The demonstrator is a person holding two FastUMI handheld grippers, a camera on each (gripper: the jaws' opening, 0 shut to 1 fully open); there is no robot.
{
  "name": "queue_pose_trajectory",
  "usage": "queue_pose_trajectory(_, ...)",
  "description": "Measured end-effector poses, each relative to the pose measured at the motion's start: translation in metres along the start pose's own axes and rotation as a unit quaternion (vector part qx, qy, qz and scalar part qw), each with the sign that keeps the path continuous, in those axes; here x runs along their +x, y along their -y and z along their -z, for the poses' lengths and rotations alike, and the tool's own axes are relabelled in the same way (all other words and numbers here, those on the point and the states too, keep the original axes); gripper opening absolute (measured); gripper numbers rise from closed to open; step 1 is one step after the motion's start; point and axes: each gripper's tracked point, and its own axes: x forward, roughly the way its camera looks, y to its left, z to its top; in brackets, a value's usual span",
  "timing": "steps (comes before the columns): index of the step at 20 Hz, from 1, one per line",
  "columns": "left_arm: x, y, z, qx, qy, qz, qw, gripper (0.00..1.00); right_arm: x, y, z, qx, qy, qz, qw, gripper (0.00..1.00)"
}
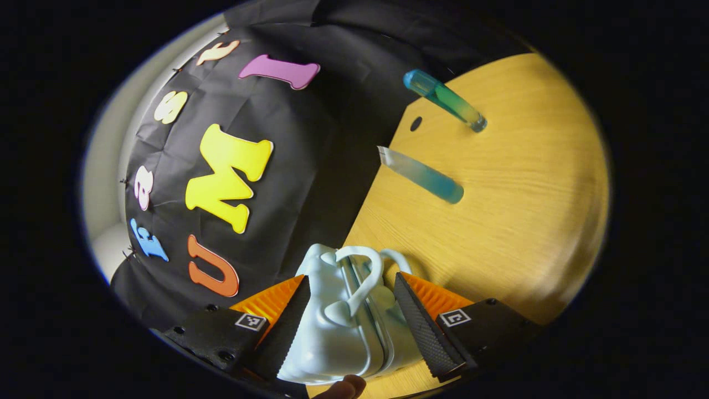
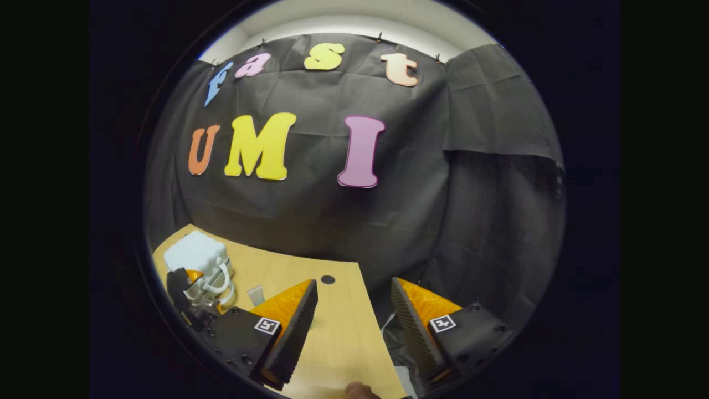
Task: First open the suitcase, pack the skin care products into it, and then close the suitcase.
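Note:
A small pale suitcase [image 1: 332, 332] stands closed on the wooden table [image 1: 526, 194], its looped handles facing up. My left gripper [image 1: 352, 280] is shut on it, one finger pressed against each side. Two skin care tubes lie farther off on the table: a teal-to-green one [image 1: 446, 101] and a clear-to-blue one [image 1: 422, 175]. In the right gripper view the suitcase [image 2: 196, 255] sits at the far left with the left gripper [image 2: 188, 299] clamped on it, and a tube end [image 2: 256, 295] peeks out beside it. My right gripper [image 2: 353, 282] hangs open over the table's edge, holding nothing.
The table [image 2: 338, 338] has a small round hole [image 1: 416, 123] near its back edge. Black cloth wall stands close behind and beside the table. A fingertip [image 1: 346, 385] shows at the bottom of the left gripper view.

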Motion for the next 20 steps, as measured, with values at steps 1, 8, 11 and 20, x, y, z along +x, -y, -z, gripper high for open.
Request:
queue_pose_trajectory(1,0.003,0.0,0.002,0.016,-0.008,-0.007,1.0,0.97,0.003,-0.001,0.005,-0.002,-0.001,-0.007,1.0,0.79)
queue_pose_trajectory(8,0.042,-0.003,0.023,0.107,-0.06,-0.002,0.992,0.65,0.028,0.0,0.038,0.01,-0.032,-0.041,0.999,0.79)
queue_pose_trajectory(11,0.053,-0.002,0.026,0.118,-0.068,0.004,0.991,0.44,0.03,0.004,0.049,0.008,-0.044,-0.043,0.998,0.79)
queue_pose_trajectory(20,0.053,-0.015,0.026,0.101,-0.06,0.026,0.993,0.05,-0.007,-0.016,0.033,0.0,-0.052,0.011,0.999,0.79)
